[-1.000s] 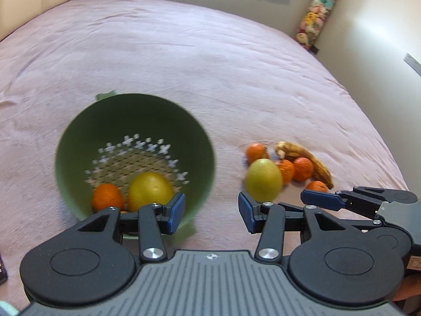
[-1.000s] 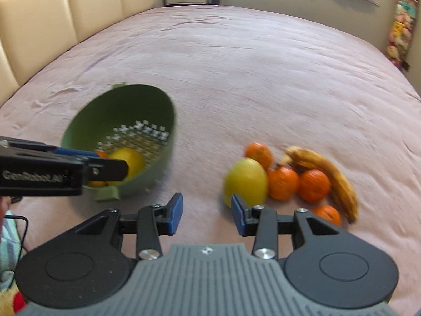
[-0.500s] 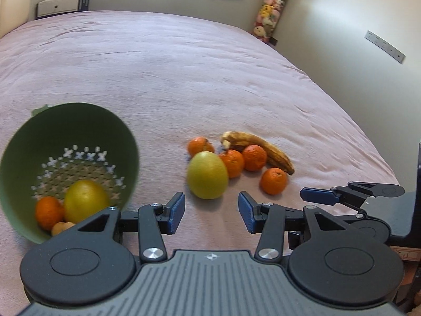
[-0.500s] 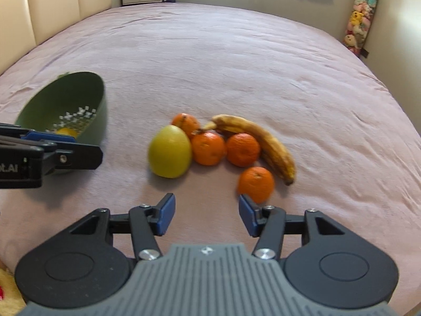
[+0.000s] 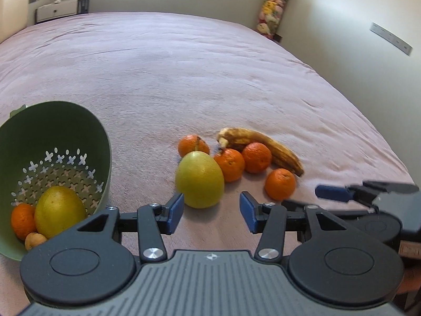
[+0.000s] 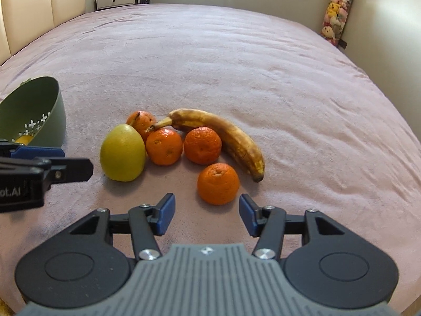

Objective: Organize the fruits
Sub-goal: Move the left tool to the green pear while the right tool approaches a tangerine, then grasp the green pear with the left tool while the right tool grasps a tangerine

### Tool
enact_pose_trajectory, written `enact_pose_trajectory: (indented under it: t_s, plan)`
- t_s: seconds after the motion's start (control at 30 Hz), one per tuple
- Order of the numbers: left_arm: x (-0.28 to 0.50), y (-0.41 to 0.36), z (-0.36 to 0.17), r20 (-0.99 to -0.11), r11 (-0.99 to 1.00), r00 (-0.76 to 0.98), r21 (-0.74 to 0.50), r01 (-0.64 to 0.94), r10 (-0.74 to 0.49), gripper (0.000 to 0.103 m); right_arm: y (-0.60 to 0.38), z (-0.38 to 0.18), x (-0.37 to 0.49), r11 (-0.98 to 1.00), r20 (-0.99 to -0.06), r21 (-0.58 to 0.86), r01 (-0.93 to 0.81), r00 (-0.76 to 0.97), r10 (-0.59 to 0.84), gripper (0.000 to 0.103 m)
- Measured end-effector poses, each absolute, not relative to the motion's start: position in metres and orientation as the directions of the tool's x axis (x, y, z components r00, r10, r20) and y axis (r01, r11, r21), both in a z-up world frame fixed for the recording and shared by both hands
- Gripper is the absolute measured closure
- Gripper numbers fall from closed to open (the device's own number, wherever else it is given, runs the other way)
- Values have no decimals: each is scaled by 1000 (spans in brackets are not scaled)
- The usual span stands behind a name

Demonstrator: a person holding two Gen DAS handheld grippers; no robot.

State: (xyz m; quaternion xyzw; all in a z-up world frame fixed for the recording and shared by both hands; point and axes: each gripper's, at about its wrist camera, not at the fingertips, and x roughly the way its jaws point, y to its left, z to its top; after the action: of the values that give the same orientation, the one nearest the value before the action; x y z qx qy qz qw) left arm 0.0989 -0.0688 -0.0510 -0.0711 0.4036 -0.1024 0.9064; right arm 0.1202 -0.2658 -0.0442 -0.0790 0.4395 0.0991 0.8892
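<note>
Left wrist: left gripper (image 5: 210,212) empty, jaws opening; pear (image 5: 200,179) just ahead of left pad; colander (image 5: 59,134) far left, holding fruit.
Right wrist: right gripper (image 6: 206,214) jaws apart, empty; mandarin (image 6: 218,183) just ahead; banana (image 6: 223,137) beyond.

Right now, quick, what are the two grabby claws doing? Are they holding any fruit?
Left gripper: jaws opening, empty; big yellow-green fruit just ahead.
Right gripper: open, empty; nearest orange just ahead.
</note>
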Motion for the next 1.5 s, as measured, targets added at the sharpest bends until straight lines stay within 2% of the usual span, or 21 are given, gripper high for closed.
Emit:
enact_pose_trajectory:
  t_s: [0.07, 0.17, 0.67, 1.03, 1.23, 1.5]
  plan:
    - [103, -69, -54, -717, 973, 659, -203, 112, -226, 37, -265, -50, 125, 968, -803, -57, -243, 587, 100, 51]
    - [109, -72, -60, -720, 974, 658, -200, 104, -219, 35, -265, -57, 132, 971, -803, -62, -233, 590, 90, 51]
    - [139, -70, -87, -750, 970, 629, -244, 27, -206, 34, -261, -73, 158, 975, -786, -76, -207, 615, 69, 51]
    - [156, -72, -94, -761, 968, 612, -248, 31, -215, 31, -264, -85, 169, 980, -805, -48, -192, 589, 76, 51]
    - [164, -73, -98, -775, 968, 595, -249, 26, -216, 29, -265, -91, 174, 983, -816, -46, -180, 574, 68, 57]
    - [167, -72, -99, -778, 965, 583, -260, 43, -235, 33, -264, -93, 177, 982, -818, -54, -181, 573, 60, 58]
